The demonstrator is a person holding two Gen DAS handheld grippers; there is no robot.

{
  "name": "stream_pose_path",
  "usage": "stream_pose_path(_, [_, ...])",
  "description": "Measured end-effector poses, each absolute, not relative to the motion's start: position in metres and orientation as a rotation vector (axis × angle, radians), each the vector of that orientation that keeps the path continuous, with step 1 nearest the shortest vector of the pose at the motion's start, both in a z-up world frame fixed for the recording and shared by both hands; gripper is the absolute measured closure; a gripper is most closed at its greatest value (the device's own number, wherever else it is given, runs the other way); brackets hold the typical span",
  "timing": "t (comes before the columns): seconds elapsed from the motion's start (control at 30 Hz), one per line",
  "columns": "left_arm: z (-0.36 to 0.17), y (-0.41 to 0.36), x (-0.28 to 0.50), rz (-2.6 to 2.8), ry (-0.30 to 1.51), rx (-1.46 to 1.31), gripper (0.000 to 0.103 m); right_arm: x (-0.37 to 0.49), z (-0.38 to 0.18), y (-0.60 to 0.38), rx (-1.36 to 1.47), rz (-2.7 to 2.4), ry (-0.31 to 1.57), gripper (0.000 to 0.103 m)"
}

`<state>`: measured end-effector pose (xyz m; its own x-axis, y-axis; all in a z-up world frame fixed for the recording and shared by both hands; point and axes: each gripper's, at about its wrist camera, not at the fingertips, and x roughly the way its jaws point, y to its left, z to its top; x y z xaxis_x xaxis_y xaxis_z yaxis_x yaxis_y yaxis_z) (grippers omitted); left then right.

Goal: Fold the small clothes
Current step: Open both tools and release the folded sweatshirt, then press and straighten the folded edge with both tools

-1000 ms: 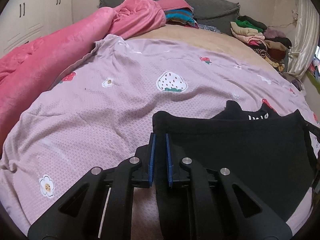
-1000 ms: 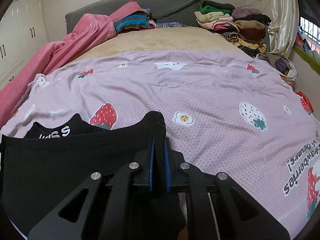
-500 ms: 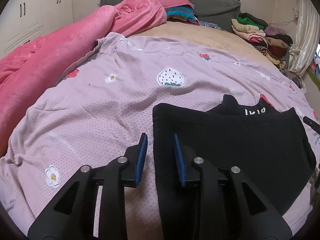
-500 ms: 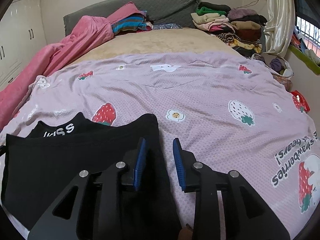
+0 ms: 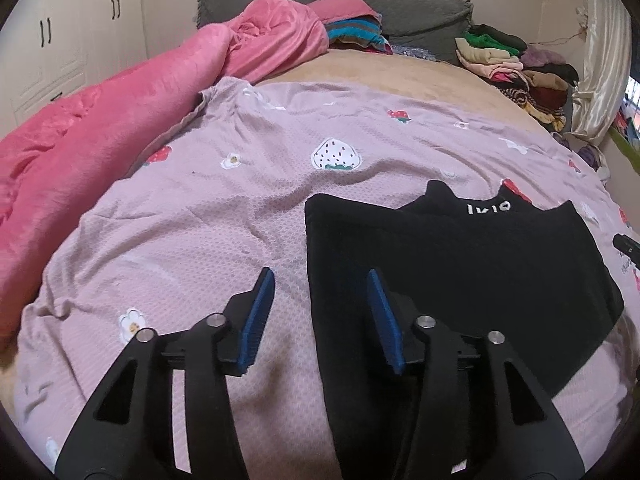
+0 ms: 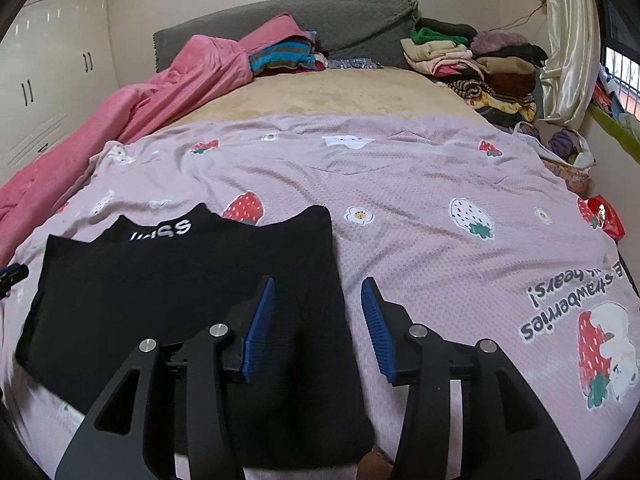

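Observation:
A black garment (image 5: 460,264) with white lettering lies folded flat on the lilac strawberry-print sheet (image 5: 208,232). My left gripper (image 5: 322,280) hovers above the garment's left edge, its jaws opening, blue pads (image 5: 258,316) clear of the cloth. In the right wrist view the same black garment (image 6: 172,280) spreads to the left, and my right gripper (image 6: 318,288) hangs over its right edge, jaws opening too, nothing pressed between them. The tip of the other gripper shows at the edge of each view.
A pink blanket (image 5: 100,128) is bunched along the left side of the bed. Folded clothes are stacked at the far right (image 6: 472,60) beside a grey headboard (image 6: 320,20). White wardrobe doors (image 6: 44,80) stand at left; a red packet (image 6: 604,216) lies at the sheet's right edge.
Both grippers let go of the black garment's edges: their jaws went from shut to well apart. Both pulled back and rose, leaving the garment lying flat.

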<state>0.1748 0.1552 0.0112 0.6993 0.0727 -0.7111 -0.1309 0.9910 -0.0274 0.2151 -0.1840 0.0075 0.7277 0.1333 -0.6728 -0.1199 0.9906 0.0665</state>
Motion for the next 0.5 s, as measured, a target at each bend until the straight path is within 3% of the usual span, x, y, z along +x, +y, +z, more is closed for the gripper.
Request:
stream_pose_path(0.27, [0.024, 0.144, 0.156, 0.102, 0.762, -0.042, 0.048, 0.183, 0.014, -0.177, -0.032, 0.185, 0.728, 0.058])
stream_pose_path(0.5, [0.029, 0.133, 0.143, 0.075, 0.756, -0.040, 0.048, 0.162, 0.015, -0.166, -0.065, 0.217, 0.722, 0.054])
